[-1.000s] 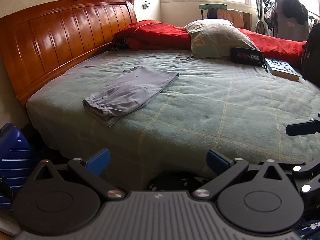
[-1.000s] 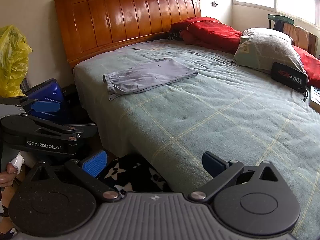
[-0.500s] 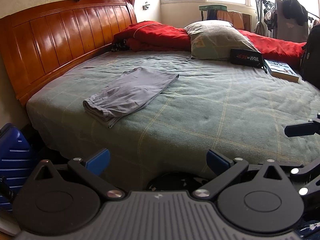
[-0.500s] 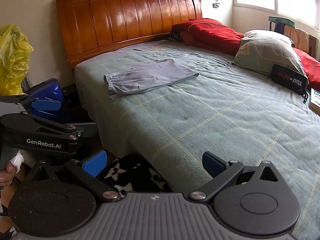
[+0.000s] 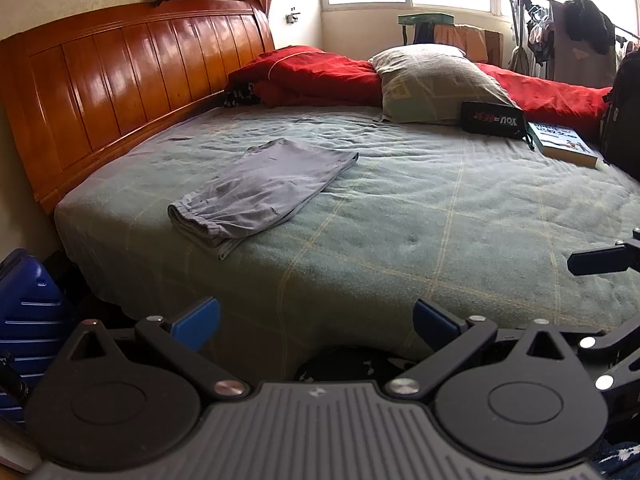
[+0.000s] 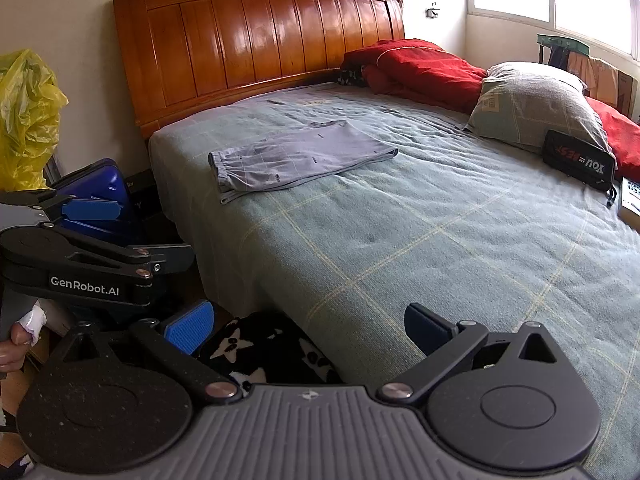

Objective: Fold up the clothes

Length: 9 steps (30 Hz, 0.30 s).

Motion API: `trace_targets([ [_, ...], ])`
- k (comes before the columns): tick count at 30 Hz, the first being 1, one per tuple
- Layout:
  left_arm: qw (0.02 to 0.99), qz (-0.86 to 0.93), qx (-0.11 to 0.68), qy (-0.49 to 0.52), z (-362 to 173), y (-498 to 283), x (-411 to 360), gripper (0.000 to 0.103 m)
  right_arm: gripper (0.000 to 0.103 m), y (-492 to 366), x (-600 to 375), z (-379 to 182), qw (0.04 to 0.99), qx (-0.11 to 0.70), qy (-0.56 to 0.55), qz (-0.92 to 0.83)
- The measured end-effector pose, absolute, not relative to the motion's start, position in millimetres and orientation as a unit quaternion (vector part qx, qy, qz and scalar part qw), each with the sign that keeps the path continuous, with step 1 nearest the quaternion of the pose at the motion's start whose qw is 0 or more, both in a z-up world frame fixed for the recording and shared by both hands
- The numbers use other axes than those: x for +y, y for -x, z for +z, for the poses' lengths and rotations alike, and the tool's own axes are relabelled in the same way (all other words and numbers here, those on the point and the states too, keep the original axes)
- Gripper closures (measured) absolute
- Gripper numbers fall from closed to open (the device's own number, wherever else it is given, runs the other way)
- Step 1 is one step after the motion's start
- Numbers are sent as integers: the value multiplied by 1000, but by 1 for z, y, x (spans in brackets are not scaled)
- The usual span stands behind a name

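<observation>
We hold both the left gripper (image 5: 316, 320) and right gripper (image 6: 308, 326) off the bed (image 5: 400, 208) edge, jaws wide and empty — the folded grey shorts (image 5: 260, 188) lie near the headboard (image 5: 120, 80), their underside hidden.

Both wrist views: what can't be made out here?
- Grey trousers: already folded, so the under layers and the leg ends are hidden in both views.
- Book: cut off by the right wrist view's edge; in the left wrist view its cover is too small to read.
- Floor beside the bed: hidden by the left gripper and right gripper, both open and empty.
</observation>
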<state>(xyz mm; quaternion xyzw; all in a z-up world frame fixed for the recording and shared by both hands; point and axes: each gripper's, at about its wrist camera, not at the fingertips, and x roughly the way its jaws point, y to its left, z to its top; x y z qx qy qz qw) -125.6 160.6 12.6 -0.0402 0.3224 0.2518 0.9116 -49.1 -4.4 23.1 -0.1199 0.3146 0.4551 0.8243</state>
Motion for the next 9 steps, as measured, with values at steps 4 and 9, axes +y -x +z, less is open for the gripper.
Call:
trace_targets([
  [4,912,250,321,40,13,126,160,1,0,50,-6,24,825,313,120,454],
  [9,914,247,320,39,14,126,160,1,0,49,-6,23,825,313,119,455],
])
